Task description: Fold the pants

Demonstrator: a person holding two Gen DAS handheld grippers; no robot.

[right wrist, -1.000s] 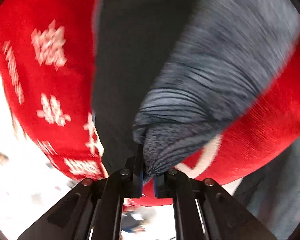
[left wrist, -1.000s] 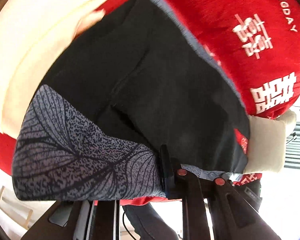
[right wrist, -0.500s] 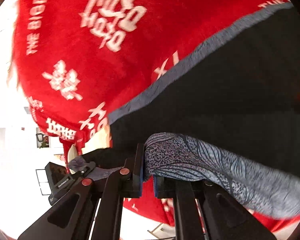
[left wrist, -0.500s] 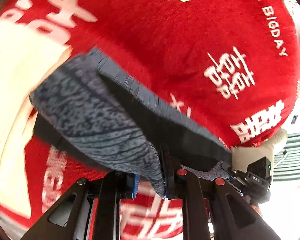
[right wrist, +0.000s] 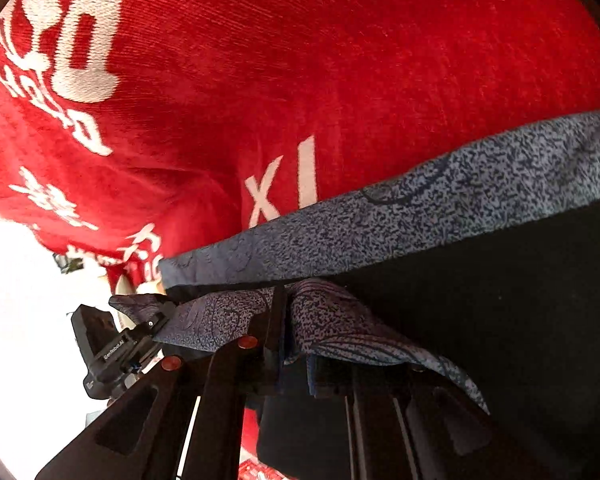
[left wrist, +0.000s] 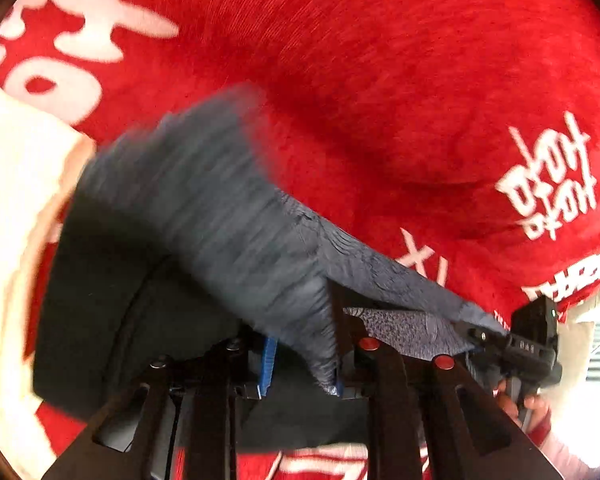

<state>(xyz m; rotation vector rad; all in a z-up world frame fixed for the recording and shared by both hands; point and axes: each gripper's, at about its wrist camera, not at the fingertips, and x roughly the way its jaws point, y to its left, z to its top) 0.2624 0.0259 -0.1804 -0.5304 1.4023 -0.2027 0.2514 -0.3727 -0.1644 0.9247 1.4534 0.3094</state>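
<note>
The pants are black with a grey leaf-print band (left wrist: 236, 224) (right wrist: 400, 220). They lie low over a red blanket (left wrist: 380, 80) (right wrist: 300, 60). My left gripper (left wrist: 304, 364) is partly open; the grey fabric still hangs between its fingers against the right one. My right gripper (right wrist: 296, 356) is partly open too, with the print edge draped over its fingers. The right gripper also shows in the left wrist view (left wrist: 532, 348), and the left gripper in the right wrist view (right wrist: 112, 352), each at one end of the same band.
The red blanket has white lettering and covers most of both views. A cream cloth (left wrist: 16, 208) lies at the left of the left wrist view. A bright room shows beyond the blanket's edge (right wrist: 16, 288).
Both grippers have come down closer to the blanket with the pants. Their jaws have widened from shut on the fabric to partly open. The print band now lies stretched between them.
</note>
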